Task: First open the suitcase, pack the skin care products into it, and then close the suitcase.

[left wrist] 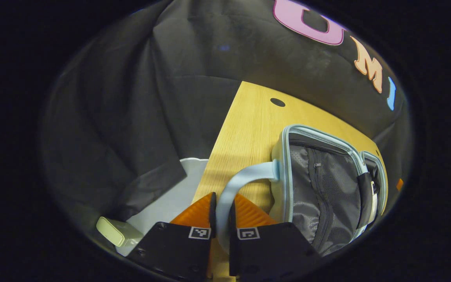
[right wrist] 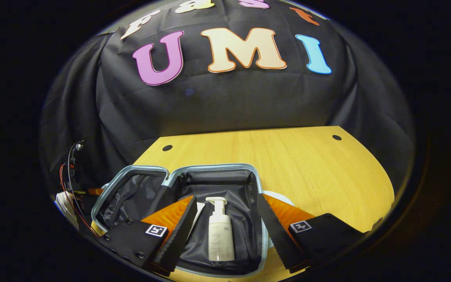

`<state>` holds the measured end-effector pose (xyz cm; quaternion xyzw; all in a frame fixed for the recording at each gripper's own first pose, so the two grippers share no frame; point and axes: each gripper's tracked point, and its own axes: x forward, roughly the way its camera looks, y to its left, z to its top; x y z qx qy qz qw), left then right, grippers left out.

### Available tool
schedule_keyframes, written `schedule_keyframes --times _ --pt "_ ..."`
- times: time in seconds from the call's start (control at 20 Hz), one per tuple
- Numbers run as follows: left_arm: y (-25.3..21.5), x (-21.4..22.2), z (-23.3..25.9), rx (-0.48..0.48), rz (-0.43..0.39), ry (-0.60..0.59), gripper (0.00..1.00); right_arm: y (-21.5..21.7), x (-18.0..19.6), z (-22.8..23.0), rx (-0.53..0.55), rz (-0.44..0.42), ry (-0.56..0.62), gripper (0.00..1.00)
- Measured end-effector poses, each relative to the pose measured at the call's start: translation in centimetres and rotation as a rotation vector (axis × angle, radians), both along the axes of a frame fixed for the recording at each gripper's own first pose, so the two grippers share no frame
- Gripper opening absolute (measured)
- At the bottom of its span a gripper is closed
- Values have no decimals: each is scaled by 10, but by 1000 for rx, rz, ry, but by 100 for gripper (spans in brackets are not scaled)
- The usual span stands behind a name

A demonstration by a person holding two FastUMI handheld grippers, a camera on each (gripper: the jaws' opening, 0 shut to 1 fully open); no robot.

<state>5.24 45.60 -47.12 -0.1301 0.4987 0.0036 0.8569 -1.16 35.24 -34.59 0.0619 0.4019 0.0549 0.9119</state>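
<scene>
The suitcase (right wrist: 213, 169) lies open on the wooden table (right wrist: 307, 164), its dark lining showing in both halves. A white pump bottle (right wrist: 220, 235) lies flat in the right half, with another white item (right wrist: 199, 211) partly hidden beside it. My right gripper (right wrist: 226, 199) hovers open over that half, the bottle between its spread fingers but untouched. In the left gripper view the suitcase half with grey mesh lining (left wrist: 319, 188) stands tilted up. My left gripper (left wrist: 222, 211) is shut on its pale blue handle (left wrist: 249, 174).
The table's (left wrist: 249, 125) left edge runs beside the suitcase, with a pale floor (left wrist: 170, 196) and a small cream box (left wrist: 116, 231) below it. Cables (right wrist: 71, 172) hang at the far left of the right gripper view. Bare tabletop stretches to the right of the suitcase.
</scene>
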Motion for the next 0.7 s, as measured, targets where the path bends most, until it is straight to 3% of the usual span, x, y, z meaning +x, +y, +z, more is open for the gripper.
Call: schedule_keyframes --times 0.05,0.35,0.7 --pt "-3 2 9 -15 -8 -6 3 2 0 2 4 10 -8 98" --pt "-11 8 88 -11 -25 -106 1 12 10 14 49 65 -53 98" --pt "-58 18 181 -9 -39 -225 1 -7 9 39 77 123 -119 98"
